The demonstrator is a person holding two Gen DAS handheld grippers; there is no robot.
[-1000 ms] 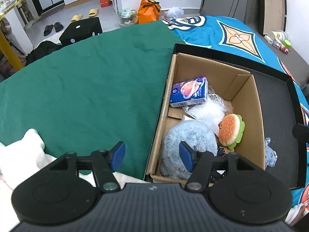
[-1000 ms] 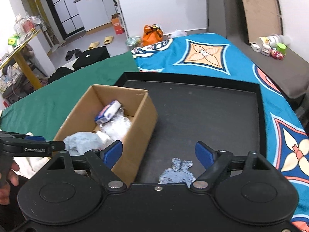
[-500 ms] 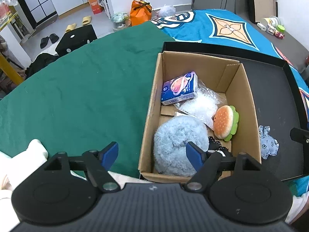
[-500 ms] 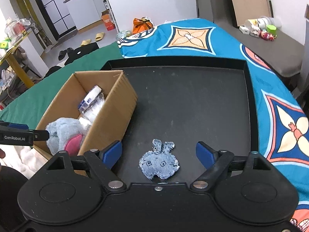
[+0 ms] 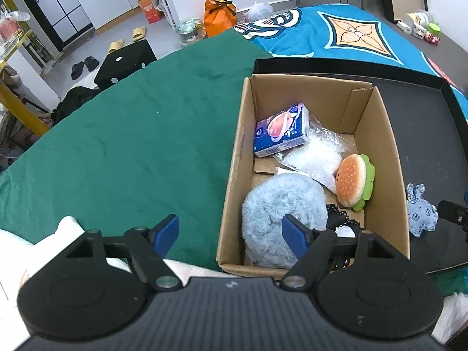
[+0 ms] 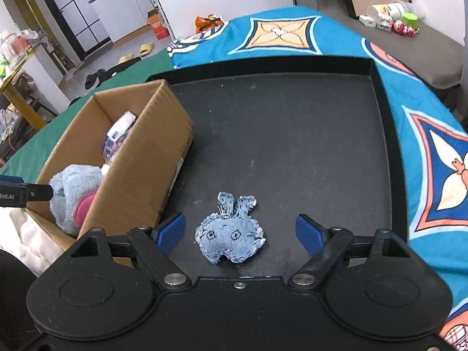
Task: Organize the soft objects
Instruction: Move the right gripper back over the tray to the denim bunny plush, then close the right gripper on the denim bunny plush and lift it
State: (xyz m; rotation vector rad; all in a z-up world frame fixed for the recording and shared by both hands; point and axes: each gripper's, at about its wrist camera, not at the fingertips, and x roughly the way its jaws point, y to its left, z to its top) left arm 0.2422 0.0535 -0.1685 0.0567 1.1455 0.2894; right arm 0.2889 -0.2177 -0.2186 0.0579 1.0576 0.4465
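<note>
Both grippers have drawn back and risen over the last second, so the box and the denim toy now show more fully. Seen from the left wrist, the left gripper is spread wide and empty above the near left corner of the cardboard box, one blue pad over the green cloth and the other over the fluffy blue plush; a burger plush, a bubble-wrap bag and a tissue pack also lie inside. Seen from the right wrist, the right gripper is wide open, holding nothing, and the denim bunny lies flat on the black tray between its pads, just beside the box wall. The step in hand is probably picking up that bunny. To do it well, the right gripper should come straight down, keep its left pad clear of the cardboard, and pinch the padded body, not the thin ears.
</note>
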